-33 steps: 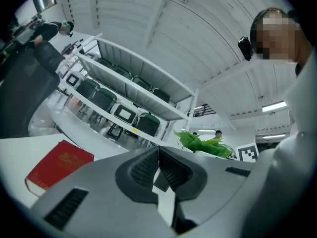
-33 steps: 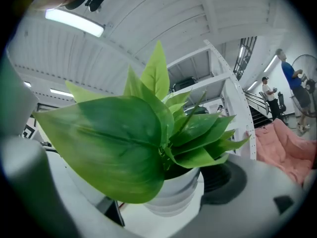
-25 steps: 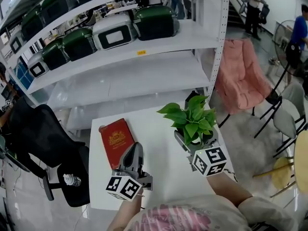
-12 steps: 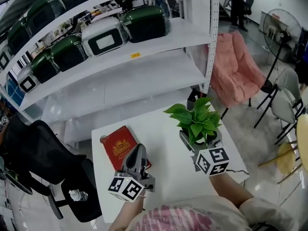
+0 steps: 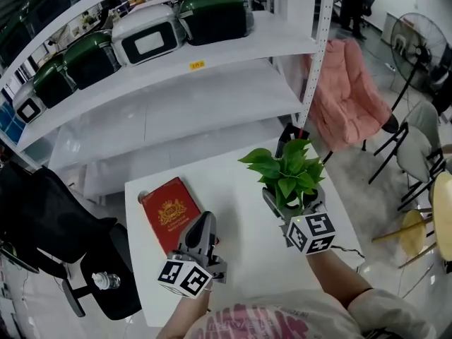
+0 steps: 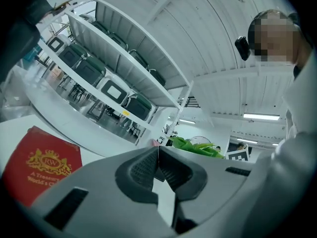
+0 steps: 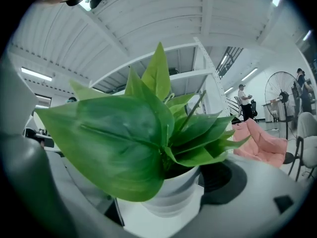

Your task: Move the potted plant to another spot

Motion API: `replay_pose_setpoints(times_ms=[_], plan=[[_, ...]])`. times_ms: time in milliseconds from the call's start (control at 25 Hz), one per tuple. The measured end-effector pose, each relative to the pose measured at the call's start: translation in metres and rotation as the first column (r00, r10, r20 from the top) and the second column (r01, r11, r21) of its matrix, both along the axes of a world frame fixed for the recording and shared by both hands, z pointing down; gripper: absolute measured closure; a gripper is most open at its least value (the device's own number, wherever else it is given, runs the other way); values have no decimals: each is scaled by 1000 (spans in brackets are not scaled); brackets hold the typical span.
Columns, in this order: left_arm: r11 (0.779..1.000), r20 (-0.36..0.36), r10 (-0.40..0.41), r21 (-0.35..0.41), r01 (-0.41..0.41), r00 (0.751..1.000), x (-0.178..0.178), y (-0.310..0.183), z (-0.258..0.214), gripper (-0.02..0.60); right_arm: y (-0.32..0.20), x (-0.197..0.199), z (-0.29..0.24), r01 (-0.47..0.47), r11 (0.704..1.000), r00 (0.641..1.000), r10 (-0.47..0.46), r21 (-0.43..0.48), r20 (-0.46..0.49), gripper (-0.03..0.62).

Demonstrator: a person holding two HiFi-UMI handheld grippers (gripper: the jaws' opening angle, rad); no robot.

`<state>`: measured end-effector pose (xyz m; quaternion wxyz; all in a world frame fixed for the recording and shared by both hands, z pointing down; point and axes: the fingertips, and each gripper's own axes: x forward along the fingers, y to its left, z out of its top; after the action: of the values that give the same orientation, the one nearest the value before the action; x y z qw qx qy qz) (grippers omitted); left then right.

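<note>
Plant (image 5: 286, 176) in a white pot (image 7: 173, 195) sits between the jaws of the right gripper (image 5: 291, 209), which are clamped on the pot's sides. In the right gripper view the dark pad of one jaw presses the pot's right wall, and broad green leaves fill most of the frame. The plant stands upright over the right part of the white bench (image 5: 236, 182); whether the pot's base touches the bench or hangs just above it cannot be told.

The left gripper (image 5: 204, 223) is over the bench near its front edge, well apart from the plant. Its jaws are together with nothing between them, as the left gripper view shows (image 6: 157, 155). Their tip lies by the near right corner of a red book (image 5: 168, 210), which lies flat on the left part of the bench; whether they touch is unclear.

Behind the bench stands a white shelf rack (image 5: 176, 111) with green and white cases (image 5: 215, 13) on an upper shelf. A pink chair (image 5: 349, 97) is to the right and a black chair (image 5: 49, 217) to the left.
</note>
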<state>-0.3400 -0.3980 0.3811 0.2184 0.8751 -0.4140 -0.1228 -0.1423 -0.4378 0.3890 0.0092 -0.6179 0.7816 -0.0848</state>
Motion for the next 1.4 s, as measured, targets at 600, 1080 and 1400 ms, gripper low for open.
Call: replay_pose_setpoints(times_ms=[600,1080,1400], plan=[[982,45,-151,-109,155,988,11,-9,43,557,-78,9,36,155,988,988,-155,-11,-10,77],[942,112,-277,-163,293,954,6,2,69,557,-107,5,84,243,969,970,-242,-36,27,77],[931,135,-299,-175,320,945,2,6,78,557,-110,3,105,264,963,964,-264,-45,8,75]])
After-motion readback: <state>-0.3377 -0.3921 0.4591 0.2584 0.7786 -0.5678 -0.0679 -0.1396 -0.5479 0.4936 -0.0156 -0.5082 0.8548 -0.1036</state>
